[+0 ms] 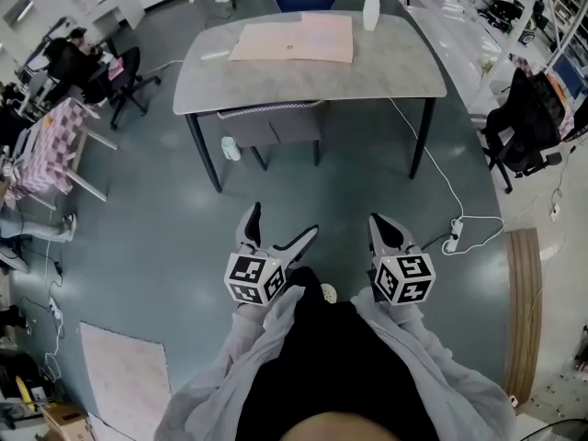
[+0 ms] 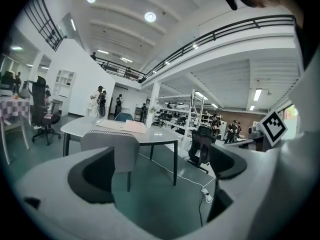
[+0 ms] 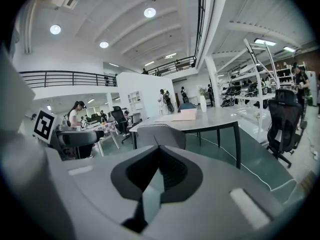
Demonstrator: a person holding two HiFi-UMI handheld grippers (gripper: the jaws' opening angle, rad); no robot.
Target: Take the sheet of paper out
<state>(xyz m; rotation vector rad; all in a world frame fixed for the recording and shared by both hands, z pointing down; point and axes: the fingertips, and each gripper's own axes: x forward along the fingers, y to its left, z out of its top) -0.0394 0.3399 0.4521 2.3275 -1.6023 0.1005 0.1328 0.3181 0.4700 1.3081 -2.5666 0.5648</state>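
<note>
A flat pinkish folder or stack of paper (image 1: 292, 39) lies on the grey table (image 1: 395, 72) far ahead of me; I cannot make out a single sheet. It also shows in the left gripper view as the folder (image 2: 122, 125) and in the right gripper view as the folder (image 3: 177, 115). My left gripper (image 1: 282, 225) is held low over the floor, well short of the table, its jaws spread wide and empty (image 2: 160, 171). My right gripper (image 1: 386, 228) hangs beside it, jaws pressed together with nothing between them (image 3: 156, 171).
A grey chair (image 1: 271, 122) is tucked under the table's near side, with a cup (image 1: 230, 148) on the floor by it. A white vase (image 1: 370, 10) stands at the table's far edge. A cable and power strip (image 1: 453, 235) lie right, near a black office chair (image 1: 528, 122).
</note>
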